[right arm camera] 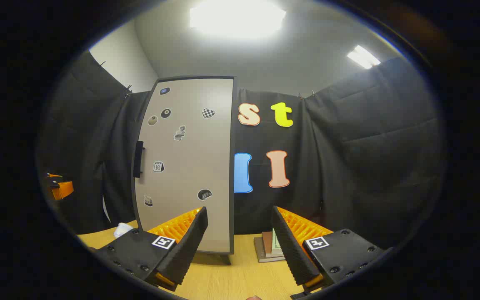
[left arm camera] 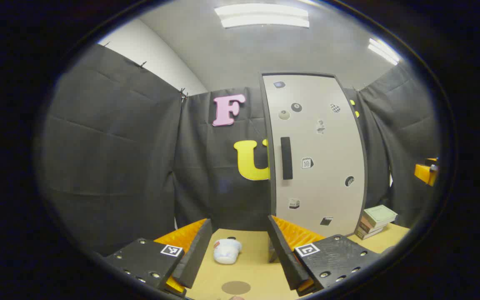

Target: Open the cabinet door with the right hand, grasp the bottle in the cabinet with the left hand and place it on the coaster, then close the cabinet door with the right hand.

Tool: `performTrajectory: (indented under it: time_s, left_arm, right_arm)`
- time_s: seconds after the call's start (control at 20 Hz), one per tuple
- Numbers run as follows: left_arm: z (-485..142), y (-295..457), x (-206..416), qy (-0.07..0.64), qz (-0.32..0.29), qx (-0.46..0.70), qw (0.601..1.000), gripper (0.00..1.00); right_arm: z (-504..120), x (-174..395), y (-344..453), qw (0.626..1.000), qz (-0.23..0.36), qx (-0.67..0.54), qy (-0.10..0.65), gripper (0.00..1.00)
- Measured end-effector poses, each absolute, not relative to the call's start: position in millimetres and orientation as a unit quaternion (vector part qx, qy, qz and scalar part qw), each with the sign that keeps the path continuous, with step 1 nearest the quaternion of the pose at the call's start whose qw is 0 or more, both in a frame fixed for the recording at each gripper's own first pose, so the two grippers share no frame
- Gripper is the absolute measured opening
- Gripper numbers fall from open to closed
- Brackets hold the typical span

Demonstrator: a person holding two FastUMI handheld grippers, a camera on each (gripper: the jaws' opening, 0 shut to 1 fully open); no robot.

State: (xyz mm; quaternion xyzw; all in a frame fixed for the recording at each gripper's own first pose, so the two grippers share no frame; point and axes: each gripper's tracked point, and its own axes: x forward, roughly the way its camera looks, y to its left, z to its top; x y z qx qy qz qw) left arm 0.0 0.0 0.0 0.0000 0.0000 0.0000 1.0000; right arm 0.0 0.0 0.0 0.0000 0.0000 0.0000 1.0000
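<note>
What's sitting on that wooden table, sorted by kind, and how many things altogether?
Cabinets: 1, the cabinet with its door shut.
Coasters: 1, the brown coaster.
White crumpled things: 1, the white object; I cannot tell what it is.
Book stacks: 1, the stack of books beside the cabinet.
Total: 4.

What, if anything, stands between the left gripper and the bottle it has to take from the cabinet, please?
The cabinet door is shut, so it hides the bottle and blocks the open left gripper. The door's dark handle is free. On the table, a white object lies just ahead of the gripper, near the round coaster.
</note>
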Motion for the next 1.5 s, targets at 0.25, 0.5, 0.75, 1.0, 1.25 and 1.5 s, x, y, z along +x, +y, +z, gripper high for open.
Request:
performTrajectory:
  time_s: [0.25, 0.5, 0.75, 1.0, 1.25, 1.5]
  left_arm:
    - [3, -5, -5, -0.004, 0.0, 0.006, 1.0, 0.8]
    - [10, -13, -9, -0.011, 0.0, 0.017, 1.0, 0.8]
    - [10, -23, -13, -0.012, 0.0, 0.015, 1.0, 0.82]
    - [9, -29, -12, -0.012, 0.01, 0.012, 1.0, 0.8]
    - [6, -37, -17, -0.009, 0.028, 0.008, 1.0, 0.82]
    - [5, -39, -26, -0.002, 0.055, 0.019, 0.998, 0.82]
  right_arm:
    - [0, 0, -5, 1.0, 0.0, 0.001, -0.003, 0.98]
    - [-1, -3, -9, 1.0, -0.001, 0.006, -0.003, 0.98]
    - [3, -1, -14, 1.0, 0.002, 0.005, -0.008, 0.97]
    - [0, 2, -19, 1.0, 0.01, -0.002, -0.004, 0.98]
    - [1, 5, -22, 0.999, 0.031, -0.006, -0.007, 0.97]
    - [-2, 13, -7, 0.997, 0.076, 0.016, 0.001, 0.98]
